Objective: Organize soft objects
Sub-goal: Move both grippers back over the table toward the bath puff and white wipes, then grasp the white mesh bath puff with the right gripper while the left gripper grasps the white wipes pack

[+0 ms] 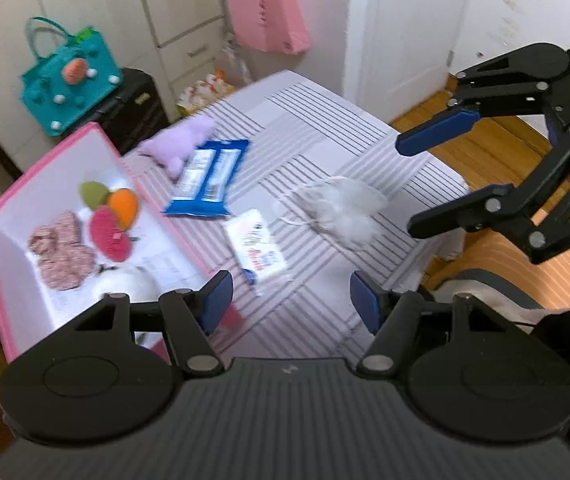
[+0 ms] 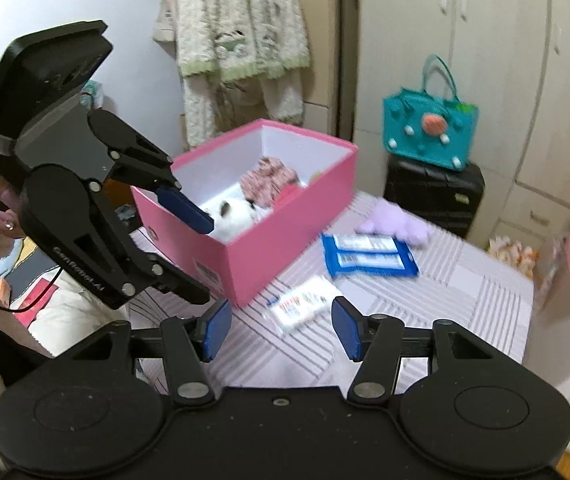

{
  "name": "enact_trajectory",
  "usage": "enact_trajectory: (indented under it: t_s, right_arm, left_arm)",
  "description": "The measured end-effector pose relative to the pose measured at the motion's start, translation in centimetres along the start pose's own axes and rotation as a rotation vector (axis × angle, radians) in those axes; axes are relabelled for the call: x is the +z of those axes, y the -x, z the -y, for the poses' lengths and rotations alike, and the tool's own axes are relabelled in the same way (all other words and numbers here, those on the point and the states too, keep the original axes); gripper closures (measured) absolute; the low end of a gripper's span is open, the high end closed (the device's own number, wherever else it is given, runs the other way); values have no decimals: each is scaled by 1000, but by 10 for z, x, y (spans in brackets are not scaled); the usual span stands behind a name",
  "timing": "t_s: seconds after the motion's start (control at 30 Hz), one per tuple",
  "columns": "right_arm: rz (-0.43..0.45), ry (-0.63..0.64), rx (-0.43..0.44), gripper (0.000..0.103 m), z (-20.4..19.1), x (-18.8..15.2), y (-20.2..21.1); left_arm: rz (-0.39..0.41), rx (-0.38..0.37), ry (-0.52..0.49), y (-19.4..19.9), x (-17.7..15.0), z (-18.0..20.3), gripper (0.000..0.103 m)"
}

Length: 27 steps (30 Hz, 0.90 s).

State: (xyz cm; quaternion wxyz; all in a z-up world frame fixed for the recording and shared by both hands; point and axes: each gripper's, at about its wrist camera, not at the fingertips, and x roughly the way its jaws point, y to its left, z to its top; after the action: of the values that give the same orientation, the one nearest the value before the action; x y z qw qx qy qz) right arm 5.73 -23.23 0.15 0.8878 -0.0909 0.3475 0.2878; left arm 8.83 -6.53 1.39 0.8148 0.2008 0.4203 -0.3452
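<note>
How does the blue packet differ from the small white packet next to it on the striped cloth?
The blue packet is larger and dark blue with white panels; the white packet is smaller, white with colourful print. The blue one lies beside the purple plush; the white one lies nearer the claws. Both lie flat outside the pink box.

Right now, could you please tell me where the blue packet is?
In the left wrist view, the blue packet lies flat on the striped table, just right of the pink box, overlapping the purple plush toy behind it.

Pink box [image 1: 13,208] of plush toys [image 1: 65,248]; lilac plush [image 1: 181,140] and white fluffy pouch [image 1: 341,208] on striped cloth.
</note>
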Motion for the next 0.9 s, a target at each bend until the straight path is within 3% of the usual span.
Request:
enact_trajectory:
  t_s: [0.17, 0.33, 0.5, 0.77, 0.9]
  right_arm:
    - [-27, -41, -4, 40, 9, -17, 0]
    - [-38, -62, -5, 39, 20, -37, -13]
    - [-24, -50, -66, 39, 29, -58, -34]
    - [69, -105, -103, 37, 45, -83, -59]
    - [92, -129, -116, 36, 51, -93, -75]
  left_arm:
    - [-34, -23, -10, -18, 7, 10, 41]
    - [7, -3, -10, -37, 8, 19, 42]
    - [58, 27, 47, -56, 2, 22, 43]
    - [146, 172, 96, -83, -7, 28, 52]
    - [199, 317, 72, -98, -8, 39, 53]
